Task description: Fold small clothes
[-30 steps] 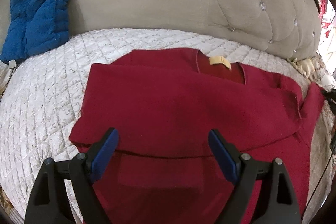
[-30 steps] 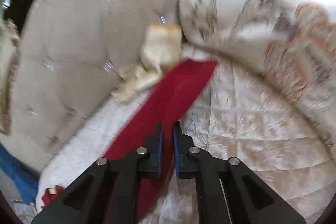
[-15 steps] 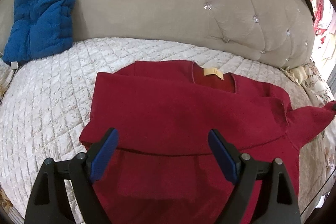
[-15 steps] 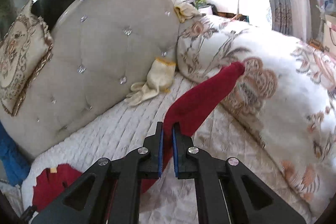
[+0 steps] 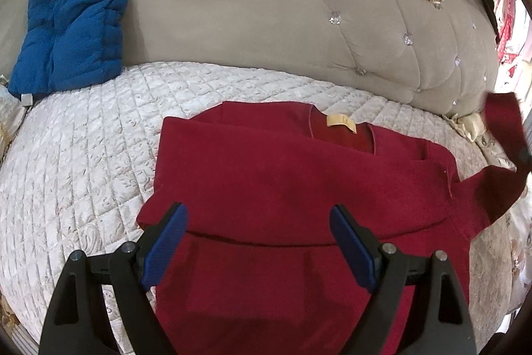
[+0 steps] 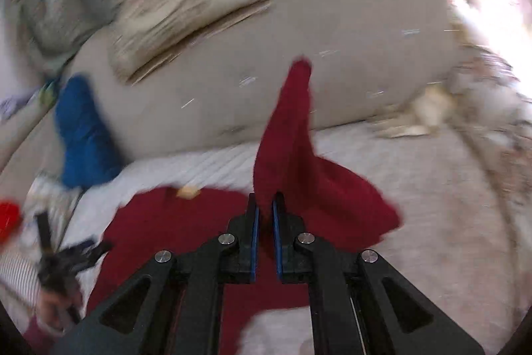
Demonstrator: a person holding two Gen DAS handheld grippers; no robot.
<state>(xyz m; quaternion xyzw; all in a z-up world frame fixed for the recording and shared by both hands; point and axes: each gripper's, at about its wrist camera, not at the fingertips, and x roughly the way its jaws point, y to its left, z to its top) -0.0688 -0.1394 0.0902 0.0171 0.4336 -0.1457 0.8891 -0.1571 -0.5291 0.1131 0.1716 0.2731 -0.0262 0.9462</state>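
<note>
The right gripper [image 6: 264,215] is clamped on the sleeve [image 6: 289,128] of the red top [image 5: 292,185], and the cloth rises limp above the pads with its cuff end flopping over. The left gripper [image 5: 257,242] hovers with its jaws wide apart, nothing between them, over the lower body of the top, just past a crosswise fold edge.

The top looks light, soft and floppy — it will sag wherever it is not held, and thick enough not to slip from a firm pinch. Judged from that, the cuff or a hem corner makes the best hold.

The top lies flat on the quilted cover [image 5: 83,155], neck label [image 5: 340,123] toward the tufted headboard [image 5: 266,22]; only the right sleeve is lifted — off at the right edge of the left view. A blue cushion [image 5: 76,12] leans well to the left.
</note>
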